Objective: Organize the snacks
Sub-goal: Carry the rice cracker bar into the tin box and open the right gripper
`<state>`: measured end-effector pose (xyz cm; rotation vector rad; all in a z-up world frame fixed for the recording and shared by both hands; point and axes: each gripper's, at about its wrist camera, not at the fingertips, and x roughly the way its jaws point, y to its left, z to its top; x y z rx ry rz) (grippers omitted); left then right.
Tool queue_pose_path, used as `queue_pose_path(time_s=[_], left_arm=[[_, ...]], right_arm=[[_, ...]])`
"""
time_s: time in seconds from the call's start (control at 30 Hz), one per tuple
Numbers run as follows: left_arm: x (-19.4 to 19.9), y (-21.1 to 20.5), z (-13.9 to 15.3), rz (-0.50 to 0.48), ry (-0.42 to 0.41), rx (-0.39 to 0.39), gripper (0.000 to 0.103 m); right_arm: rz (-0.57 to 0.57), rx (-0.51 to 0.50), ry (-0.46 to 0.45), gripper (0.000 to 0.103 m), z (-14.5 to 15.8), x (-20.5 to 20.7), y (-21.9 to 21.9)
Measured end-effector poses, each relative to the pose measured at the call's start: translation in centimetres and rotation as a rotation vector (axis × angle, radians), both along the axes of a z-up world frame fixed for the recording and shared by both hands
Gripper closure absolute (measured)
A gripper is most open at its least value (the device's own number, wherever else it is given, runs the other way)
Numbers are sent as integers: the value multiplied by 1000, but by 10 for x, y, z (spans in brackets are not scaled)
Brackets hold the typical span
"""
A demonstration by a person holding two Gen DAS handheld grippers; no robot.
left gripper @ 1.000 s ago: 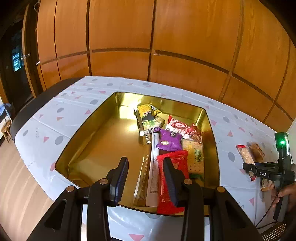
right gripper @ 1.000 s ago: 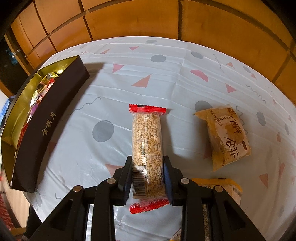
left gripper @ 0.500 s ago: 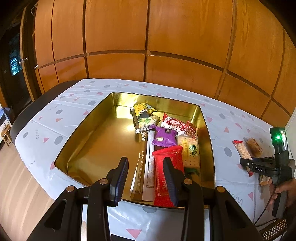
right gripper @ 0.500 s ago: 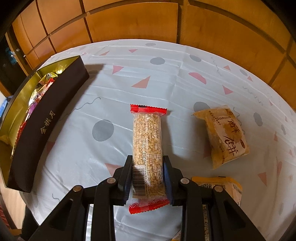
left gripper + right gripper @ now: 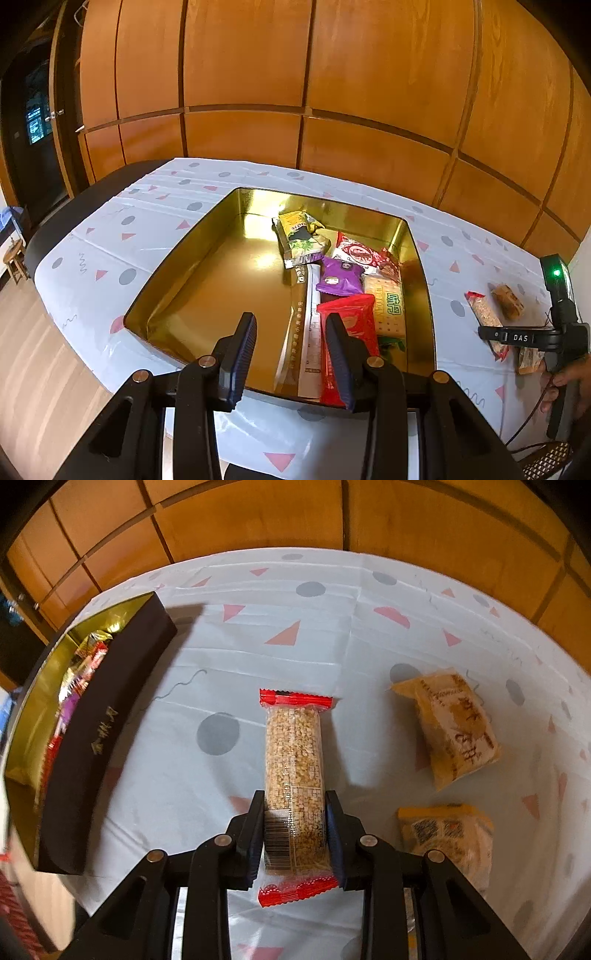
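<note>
Our right claw (image 5: 295, 834) grips the grain bar (image 5: 293, 771) near its barcode end. Its long axis runs straight ahead along the fingers. Our left claw (image 5: 291, 358) gapes empty over the gold tin (image 5: 221, 273).

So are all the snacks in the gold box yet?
Not yet. Several packets already lie in the gold box. The right claw is pinching the grain bar. Two yellow packets wait on the tablecloth. The left claw is open.
</note>
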<state>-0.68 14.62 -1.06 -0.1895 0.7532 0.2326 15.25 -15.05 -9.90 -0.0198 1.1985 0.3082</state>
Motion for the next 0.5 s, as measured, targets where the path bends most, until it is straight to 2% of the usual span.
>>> queue_pose_path(time_s=[0.2,0.37,0.5], left_arm=[[-3,8,-3,23,5,-6,64],[-4,8,-3,27,0,-7,64],[-4,9,-5,35,2,2,64]], right_arm=[[-27,151,63,73,2,-6,1],[-10,93,26,73,0,-18,13],[-12,151,33,73,6,-22,13]])
